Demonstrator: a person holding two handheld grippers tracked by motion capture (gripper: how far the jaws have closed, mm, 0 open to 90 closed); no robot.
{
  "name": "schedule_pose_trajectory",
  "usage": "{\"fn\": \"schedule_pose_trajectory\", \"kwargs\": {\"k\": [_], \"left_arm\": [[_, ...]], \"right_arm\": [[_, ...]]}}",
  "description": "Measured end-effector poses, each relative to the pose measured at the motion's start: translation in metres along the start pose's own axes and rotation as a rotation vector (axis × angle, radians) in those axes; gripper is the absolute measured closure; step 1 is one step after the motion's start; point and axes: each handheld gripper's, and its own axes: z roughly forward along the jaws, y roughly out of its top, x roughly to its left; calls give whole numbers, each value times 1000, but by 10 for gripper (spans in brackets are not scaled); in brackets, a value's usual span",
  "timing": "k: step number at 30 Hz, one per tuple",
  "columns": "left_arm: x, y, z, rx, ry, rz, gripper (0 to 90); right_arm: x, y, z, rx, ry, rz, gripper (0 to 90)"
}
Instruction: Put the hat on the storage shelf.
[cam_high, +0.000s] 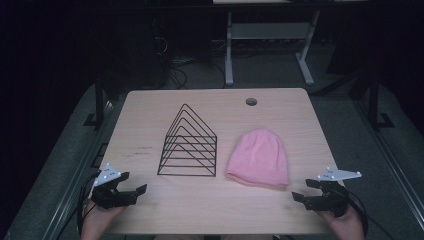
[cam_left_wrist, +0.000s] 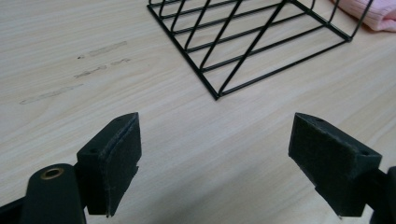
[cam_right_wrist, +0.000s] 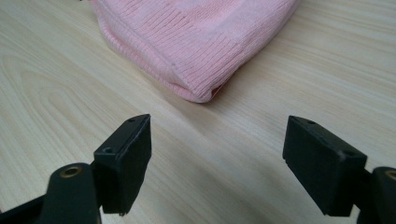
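a pink hat (cam_high: 258, 157) lies flat on the table (cam_high: 150, 130), just to the right of a black wire rack (cam_high: 189, 144). the right gripper (cam_high: 311, 191) waits near the hat's brim corner, jaws wide apart and empty. the left gripper (cam_high: 134, 187) sits near the rack's front left corner, also wide open, holding nothing.

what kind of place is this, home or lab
Probably a lab or workshop set up for recording. A bare desk with a cable hole stands in a dark room, cables lie on the floor behind, and a second desk frame stands beyond.
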Motion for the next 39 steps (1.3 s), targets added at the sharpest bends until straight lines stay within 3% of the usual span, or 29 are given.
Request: {"fn": "schedule_pose_trajectory", "kwargs": {"k": [4,12,27,39], "left_arm": [[0,0,1,9,2,10,171],[-5,0,2,15,0,26,171],[-4,0,3,27,1,23,170],[-2,0,5,24,-2,18,172]], "right_arm": [[-1,1,-3,-21,9,5,231],[4,11,0,11,33,-1,188],[14,72,11,46,73,-100,175],[0,108,26,118,92,-87,176]]}}
